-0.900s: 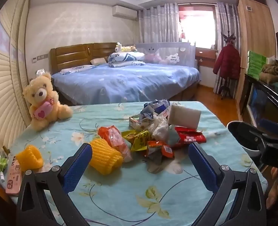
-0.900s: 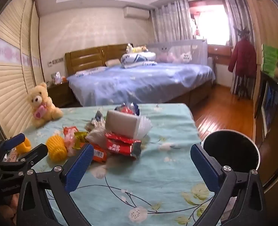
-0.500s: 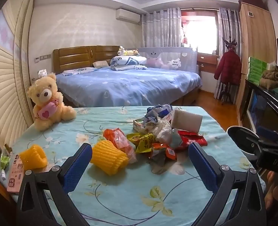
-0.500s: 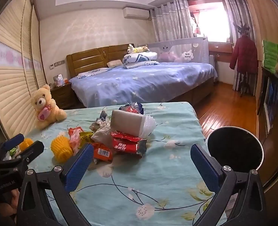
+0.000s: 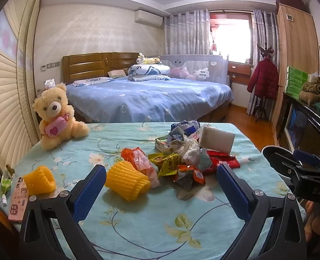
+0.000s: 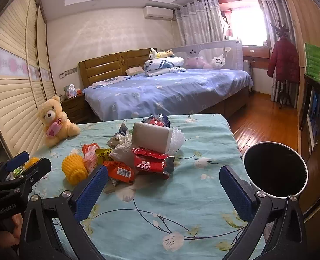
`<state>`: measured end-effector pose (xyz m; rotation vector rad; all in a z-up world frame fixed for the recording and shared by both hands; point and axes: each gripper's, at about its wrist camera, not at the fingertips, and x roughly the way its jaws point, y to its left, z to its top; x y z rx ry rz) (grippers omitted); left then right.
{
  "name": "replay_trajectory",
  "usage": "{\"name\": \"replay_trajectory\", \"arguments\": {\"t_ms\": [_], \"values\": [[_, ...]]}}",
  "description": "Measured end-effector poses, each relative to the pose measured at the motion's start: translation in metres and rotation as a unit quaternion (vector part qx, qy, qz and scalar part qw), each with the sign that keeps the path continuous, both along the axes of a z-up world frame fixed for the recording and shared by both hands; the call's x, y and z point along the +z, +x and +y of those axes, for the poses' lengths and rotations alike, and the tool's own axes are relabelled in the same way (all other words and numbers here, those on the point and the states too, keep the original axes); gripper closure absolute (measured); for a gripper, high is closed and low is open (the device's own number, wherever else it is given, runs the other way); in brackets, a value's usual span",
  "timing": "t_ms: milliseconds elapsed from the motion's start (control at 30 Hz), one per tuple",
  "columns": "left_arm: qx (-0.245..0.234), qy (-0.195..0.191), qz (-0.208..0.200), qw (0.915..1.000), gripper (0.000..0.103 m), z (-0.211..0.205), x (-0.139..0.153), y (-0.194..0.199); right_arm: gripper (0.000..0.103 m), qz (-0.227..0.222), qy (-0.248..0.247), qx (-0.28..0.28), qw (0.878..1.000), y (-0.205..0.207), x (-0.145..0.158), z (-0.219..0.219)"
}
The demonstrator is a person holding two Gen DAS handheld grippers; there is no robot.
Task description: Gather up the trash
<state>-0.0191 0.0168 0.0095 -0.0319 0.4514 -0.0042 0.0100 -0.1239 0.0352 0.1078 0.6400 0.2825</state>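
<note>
A home bedroom: beyond the jaws stands a double bed [image 5: 149,99] with wooden headboard [image 5: 99,66]; curtained window [image 5: 229,36], wall air conditioner [image 5: 148,18], louvred wardrobe doors [image 6: 14,99] at left, coat stand [image 5: 263,82] at right.

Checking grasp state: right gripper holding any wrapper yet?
No: the right gripper stands wide open above the tablecloth, short of the red wrapper.

Desk [image 5: 138,227]: turquoise cloth printed with white flowers and dark vine lines. Foam sleeves [image 5: 126,183]: yellow, ribbed. Snack wrapper [image 6: 152,162]: red with white lettering. Second wrapper [image 6: 118,171]: orange, barcoded. Teddy bear [image 5: 56,117]: cream, holding a pink heart-marked candy. Bin [image 6: 275,170]: white rim, black interior. Bedspread [image 5: 151,99]: blue, pale-flowered.
</note>
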Motion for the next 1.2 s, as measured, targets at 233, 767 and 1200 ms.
{"name": "replay_trajectory", "arguments": {"t_ms": [233,767,1200], "values": [[0.0,-0.005,0.0,1.0,0.001,0.0031,0.0009,-0.0004,0.0,0.005,0.001,0.001,1.0,-0.0004,-0.003,0.0007],[0.002,-0.005,0.0,1.0,0.001,0.0025,-0.0009,-0.001,0.0,0.003,0.001,0.007,1.0,-0.0026,-0.0006,0.0051],[0.003,-0.006,0.001,1.0,0.001,0.0043,-0.0021,-0.0011,0.0,0.002,0.001,0.009,1.0,-0.0033,0.0021,0.0074]]}}
